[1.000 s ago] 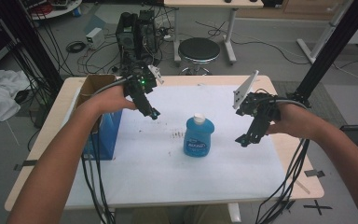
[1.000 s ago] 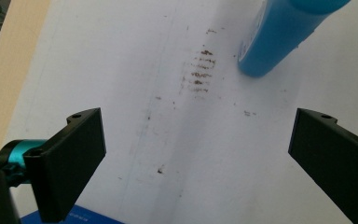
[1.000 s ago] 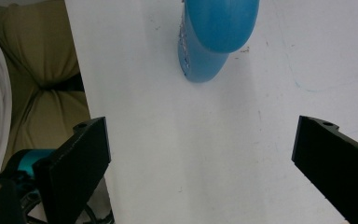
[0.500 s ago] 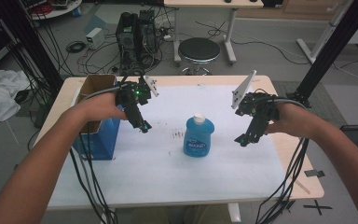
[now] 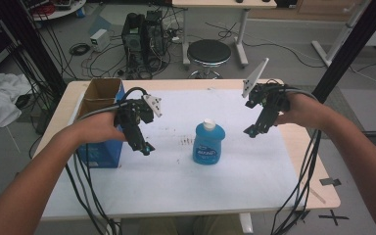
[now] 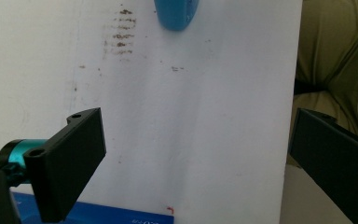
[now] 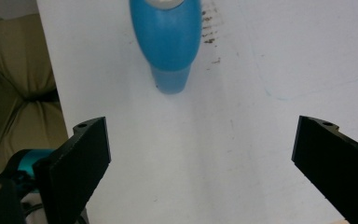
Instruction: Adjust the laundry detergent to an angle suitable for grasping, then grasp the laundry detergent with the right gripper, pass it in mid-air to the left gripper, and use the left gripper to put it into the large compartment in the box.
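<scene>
Between my two grippers, upright on the white sheet, stands the blue bottle [image 5: 208, 143]. My left gripper [image 5: 146, 148] and right gripper [image 5: 251, 131] hover with jaws wide, gripping nothing. Step in hand, I judge: approach. Next: bring the right jaws level around the bottle body.

Lab, computer tower [image 5: 142, 30], floor cables [image 5: 85, 49]

Even, soft overhead light — faint shadows, slightly grainy, close jaws blurred.
</scene>
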Demonstrator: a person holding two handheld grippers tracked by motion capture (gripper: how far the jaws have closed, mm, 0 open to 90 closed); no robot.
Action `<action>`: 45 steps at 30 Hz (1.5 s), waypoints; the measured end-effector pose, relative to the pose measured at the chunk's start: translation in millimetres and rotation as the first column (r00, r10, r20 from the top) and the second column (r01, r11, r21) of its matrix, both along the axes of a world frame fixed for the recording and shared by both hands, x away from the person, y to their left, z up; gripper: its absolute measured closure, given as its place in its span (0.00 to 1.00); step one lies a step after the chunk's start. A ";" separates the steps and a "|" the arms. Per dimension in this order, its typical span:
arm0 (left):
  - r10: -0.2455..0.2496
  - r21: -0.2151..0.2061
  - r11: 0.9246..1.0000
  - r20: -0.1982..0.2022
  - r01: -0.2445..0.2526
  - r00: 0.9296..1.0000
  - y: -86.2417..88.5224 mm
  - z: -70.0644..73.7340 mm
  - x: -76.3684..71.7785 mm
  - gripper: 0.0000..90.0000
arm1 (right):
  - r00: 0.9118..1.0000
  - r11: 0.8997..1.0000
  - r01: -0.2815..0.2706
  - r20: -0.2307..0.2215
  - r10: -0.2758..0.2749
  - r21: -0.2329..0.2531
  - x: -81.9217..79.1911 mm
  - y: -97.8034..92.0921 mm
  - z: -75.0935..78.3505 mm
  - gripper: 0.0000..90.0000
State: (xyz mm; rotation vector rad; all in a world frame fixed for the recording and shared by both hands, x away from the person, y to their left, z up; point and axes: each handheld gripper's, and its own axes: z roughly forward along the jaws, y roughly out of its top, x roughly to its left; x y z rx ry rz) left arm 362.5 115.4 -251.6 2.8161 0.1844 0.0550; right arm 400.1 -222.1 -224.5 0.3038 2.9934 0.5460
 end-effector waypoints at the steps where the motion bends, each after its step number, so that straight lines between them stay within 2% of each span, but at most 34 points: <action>1: -0.001 0.010 1.000 0.002 0.001 1.000 0.1 0.8 -0.8 0.04 | 1.000 1.000 0.005 0.001 -0.005 0.003 2.6 1.7 0.8 0.04; 3: -0.002 0.003 1.000 0.002 0.002 1.000 0.2 0.4 -3.0 0.04 | 1.000 1.000 0.006 -0.001 -0.006 -0.009 8.3 4.1 3.2 0.04; 6: -0.010 -0.006 1.000 0.003 0.010 1.000 -0.1 -0.9 -5.6 0.04 | 1.000 1.000 0.014 0.003 -0.014 -0.001 16.2 4.8 6.0 0.04; 8: -0.010 0.002 1.000 0.006 0.010 1.000 0.3 -0.8 -5.9 0.04 | 1.000 1.000 0.017 0.003 -0.017 0.006 19.4 3.9 6.8 0.04; 11: 0.000 -0.013 1.000 0.010 0.000 1.000 2.0 -1.4 -5.3 0.04 | 1.000 1.000 0.023 0.004 -0.023 0.004 20.8 1.8 6.3 0.04; 14: 0.004 -0.011 1.000 0.021 -0.004 1.000 2.3 -0.2 -5.3 0.04 | 1.000 1.000 0.022 0.003 -0.022 -0.001 19.5 0.9 6.2 0.04; 17: 0.017 -0.038 0.999 0.016 -0.016 1.000 0.5 -0.8 -8.0 0.04 | 1.000 1.000 0.022 0.003 -0.022 0.004 18.7 0.2 7.1 0.04; 18: 0.002 -0.018 1.000 0.017 -0.002 1.000 0.0 0.6 -7.7 0.04 | 1.000 1.000 0.021 0.004 -0.021 0.002 18.6 -0.2 7.0 0.04; 21: -0.011 -0.013 1.000 0.014 0.011 1.000 -1.4 1.3 -6.9 0.04 | 1.000 1.000 0.019 0.003 -0.019 -0.003 17.5 -1.1 7.2 0.04; 22: 0.002 -0.034 0.999 0.021 -0.001 1.000 -2.1 -0.6 -7.8 0.04 | 1.000 1.000 0.020 0.005 -0.020 -0.003 17.2 -1.7 7.6 0.04; 25: -0.003 -0.014 1.000 0.020 0.003 1.000 -3.4 0.6 -7.9 0.04 | 1.000 1.000 0.025 0.006 -0.025 0.003 16.7 -3.0 8.1 0.04; 28: -0.005 -0.021 1.000 0.021 0.006 1.000 -3.0 0.8 -6.9 0.04 | 1.000 1.000 0.024 0.008 -0.024 -0.002 15.5 -3.8 8.0 0.04; 33: 0.022 -0.040 0.999 0.026 -0.021 0.999 -0.7 -1.1 -6.9 0.04 | 1.000 1.000 0.023 0.012 -0.023 -0.010 15.1 -4.5 8.0 0.04; 35: 0.002 -0.028 1.000 0.028 -0.001 1.000 0.3 -0.6 -6.2 0.04 | 1.000 1.000 0.025 0.010 -0.025 -0.013 13.9 -3.9 7.6 0.04; 40: 0.023 -0.045 0.999 0.022 -0.022 1.000 1.0 -0.9 -7.0 0.04 | 1.000 1.000 0.027 0.015 -0.027 -0.009 13.7 -5.3 7.8 0.04; 41: 0.016 -0.035 0.999 0.028 -0.016 0.999 0.6 0.0 -7.0 0.04 | 1.000 1.000 0.025 0.014 -0.024 -0.010 13.2 -5.3 7.4 0.04; 45: 0.014 -0.047 0.999 0.030 -0.012 0.999 -0.3 -0.8 -7.3 0.04 | 1.000 1.000 0.024 0.018 -0.024 -0.006 11.6 -7.1 8.4 0.04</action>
